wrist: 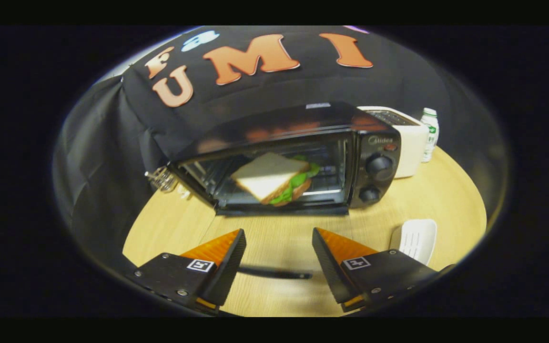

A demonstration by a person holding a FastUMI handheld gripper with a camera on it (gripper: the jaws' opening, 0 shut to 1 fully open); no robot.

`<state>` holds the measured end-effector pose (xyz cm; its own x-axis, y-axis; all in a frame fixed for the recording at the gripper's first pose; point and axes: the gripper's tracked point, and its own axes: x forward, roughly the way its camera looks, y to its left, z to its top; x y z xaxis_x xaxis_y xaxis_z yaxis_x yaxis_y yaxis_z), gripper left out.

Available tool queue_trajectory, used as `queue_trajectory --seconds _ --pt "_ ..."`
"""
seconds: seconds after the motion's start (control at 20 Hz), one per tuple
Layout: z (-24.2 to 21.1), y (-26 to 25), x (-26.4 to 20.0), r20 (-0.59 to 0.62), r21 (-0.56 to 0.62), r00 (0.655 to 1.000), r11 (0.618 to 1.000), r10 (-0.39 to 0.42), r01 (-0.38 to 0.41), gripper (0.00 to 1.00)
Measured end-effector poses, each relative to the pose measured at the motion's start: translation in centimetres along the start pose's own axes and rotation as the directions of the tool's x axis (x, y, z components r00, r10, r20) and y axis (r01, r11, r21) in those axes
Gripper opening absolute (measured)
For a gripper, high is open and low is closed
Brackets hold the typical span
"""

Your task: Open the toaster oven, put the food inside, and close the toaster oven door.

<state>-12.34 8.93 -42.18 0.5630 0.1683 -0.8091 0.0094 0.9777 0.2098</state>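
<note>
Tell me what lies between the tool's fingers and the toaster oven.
Gripper view: the open tool holds nothing; the toaster oven's dropped door lies flat on the wooden table between them.

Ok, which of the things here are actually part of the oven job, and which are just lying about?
Part of the job:
toaster oven, door down
sandwich, inside it
gripper, open, holding nothing

Lying about:
white toaster
small bottle
white dish
metal rack

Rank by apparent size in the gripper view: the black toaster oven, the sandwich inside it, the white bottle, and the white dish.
1. Black toaster oven, clearly largest.
2. Triangular sandwich with white bread and green lettuce.
3. White ridged dish and small white plastic bottle: unsure, since the dish lies nearer the camera.

The gripper is open, empty.
</note>
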Motion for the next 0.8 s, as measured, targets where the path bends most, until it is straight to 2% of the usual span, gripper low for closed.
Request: queue_trajectory --seconds 0.3,0.5,0.65,0.8 --pt "-6.8 0.3 -2.7 -0.154 -0.090 0.988 0.996 0.012 -0.026 0.83" --pt "-9.9 0.0 -2.0 -0.236 -0.120 0.972 0.992 -0.004 -0.025 0.81" --pt "-11.1 -1.0 -0.5 -0.283 -0.149 0.957 0.989 -0.055 0.013 0.80" --pt "-11.6 -0.5 1.0 -0.305 -0.177 0.950 0.984 -0.064 0.010 0.80"
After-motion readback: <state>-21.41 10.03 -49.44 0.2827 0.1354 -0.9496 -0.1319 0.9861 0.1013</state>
